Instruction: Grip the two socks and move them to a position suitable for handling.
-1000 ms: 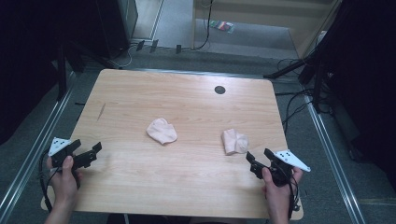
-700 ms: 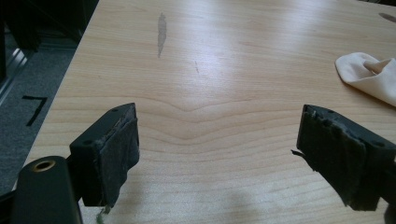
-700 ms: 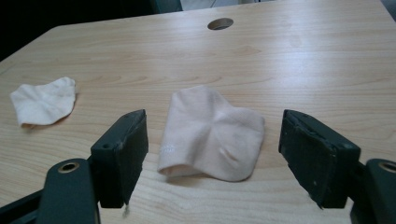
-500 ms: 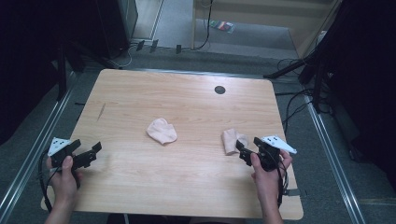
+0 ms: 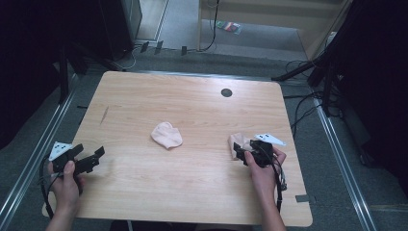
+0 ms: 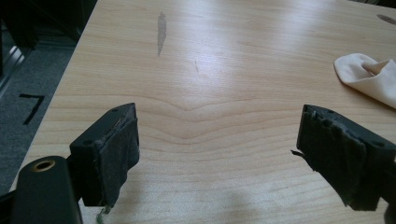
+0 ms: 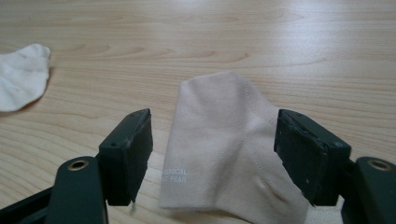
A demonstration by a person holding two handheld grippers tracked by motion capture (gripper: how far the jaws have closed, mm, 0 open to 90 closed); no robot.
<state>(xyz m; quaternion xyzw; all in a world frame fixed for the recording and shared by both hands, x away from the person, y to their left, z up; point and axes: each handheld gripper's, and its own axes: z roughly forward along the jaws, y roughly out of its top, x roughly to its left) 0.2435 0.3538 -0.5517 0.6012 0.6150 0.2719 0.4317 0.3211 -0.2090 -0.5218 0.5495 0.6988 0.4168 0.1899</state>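
Pale wood is covering the counter [image 5: 192, 192], and two peach socks are lying on it. The near sock [image 7: 224, 149] is sitting at about four o'clock from the counter's middle, flat on the wood, with small white lettering near its lower edge in the right gripper view. The right hand-held gripper [image 5: 242, 155] is hovering right at it, its jaws spread wide and standing to either side of the fabric without pinching it. The far sock [image 5: 167, 134] is resting crumpled near the counter's middle, well apart from the first. The left hand-held gripper [image 5: 96, 158] is waiting at about eight o'clock, near the counter's edge, its jaws spread over bare wood. A dark round hole [image 5: 226, 92] is showing at about one o'clock.
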